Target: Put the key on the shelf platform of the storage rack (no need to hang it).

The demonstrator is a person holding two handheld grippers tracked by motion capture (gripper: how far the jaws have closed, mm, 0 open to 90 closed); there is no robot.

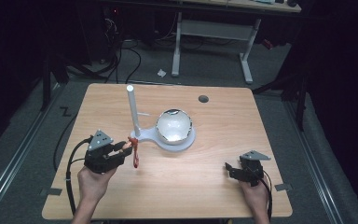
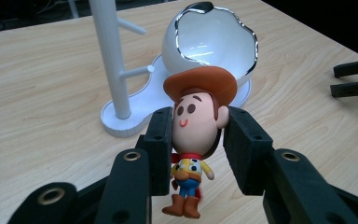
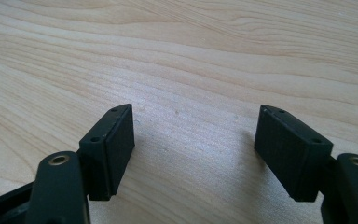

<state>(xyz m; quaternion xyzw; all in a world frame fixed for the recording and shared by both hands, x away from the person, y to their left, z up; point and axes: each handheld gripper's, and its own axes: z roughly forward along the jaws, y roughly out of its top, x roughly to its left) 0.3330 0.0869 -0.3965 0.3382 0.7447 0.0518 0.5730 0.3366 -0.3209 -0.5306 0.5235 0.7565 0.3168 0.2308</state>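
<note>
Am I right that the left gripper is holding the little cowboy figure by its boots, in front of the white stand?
Not quite: the left gripper clamps the cowboy figure by its head, boots dangling free, as the left gripper view shows. The white stand is indeed behind it.

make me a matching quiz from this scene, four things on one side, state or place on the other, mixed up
Things:
1. cowboy figure
2. right gripper
3. white post
4. egg-shaped bowl

States or places:
A. open, nothing between the jaws
B. stands upright on the white base
C. clamped by the head in the left gripper
D. sits on the base, right of the post

Pairs: 1-C, 2-A, 3-B, 4-D
</note>
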